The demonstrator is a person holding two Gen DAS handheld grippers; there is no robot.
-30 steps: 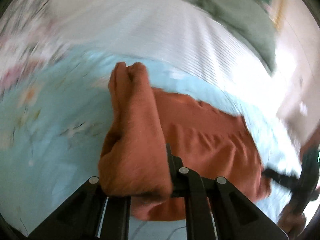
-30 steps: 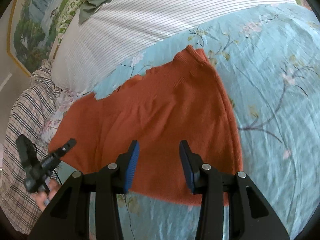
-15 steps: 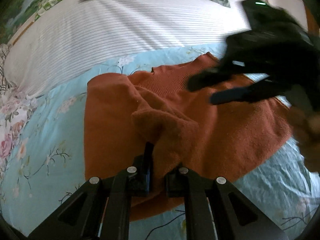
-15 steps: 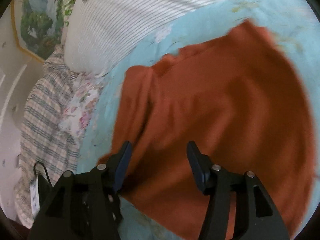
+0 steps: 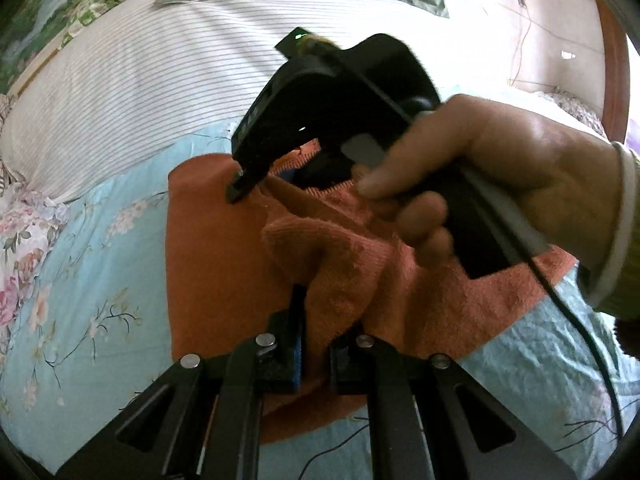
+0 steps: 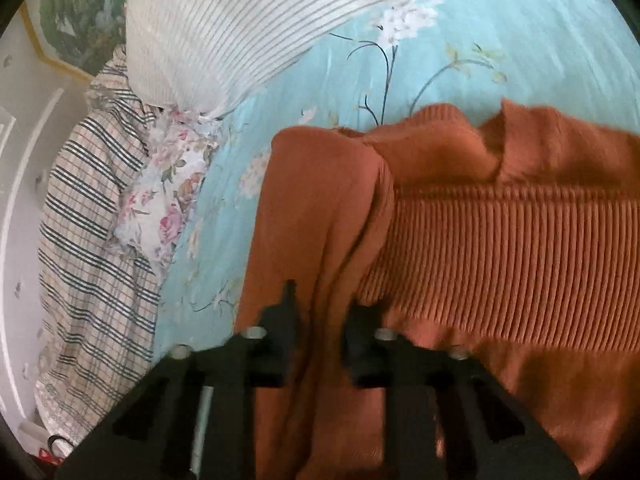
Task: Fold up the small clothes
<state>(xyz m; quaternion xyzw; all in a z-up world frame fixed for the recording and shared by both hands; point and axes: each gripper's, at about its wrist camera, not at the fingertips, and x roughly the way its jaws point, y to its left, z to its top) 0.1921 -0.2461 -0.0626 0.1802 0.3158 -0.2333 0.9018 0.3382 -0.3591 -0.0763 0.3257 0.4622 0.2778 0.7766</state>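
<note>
Fingers [image 5: 298, 332] of the left gripper [image 5: 316, 344] pinch the soft, floppy orange sweater [image 5: 212, 264]; right gripper [image 6: 320, 320] closing on its nine-o'clock fold.

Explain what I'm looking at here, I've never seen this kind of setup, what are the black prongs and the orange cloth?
No robot here: a person holds a two-finger gripper in each hand, and each gripper carries a wide-angle camera looking along its fingers. One picture comes from the left gripper, the other from the right gripper. The black prongs at the bottom are those fingers. An orange knitted garment lies on a blue flowered bedsheet, with a striped pillow behind it. The left gripper is shut on a bunched fold of the garment. In its picture you also see the person's right hand carrying the other gripper. The right gripper's jaws are closing on a fold of the same garment.
</note>
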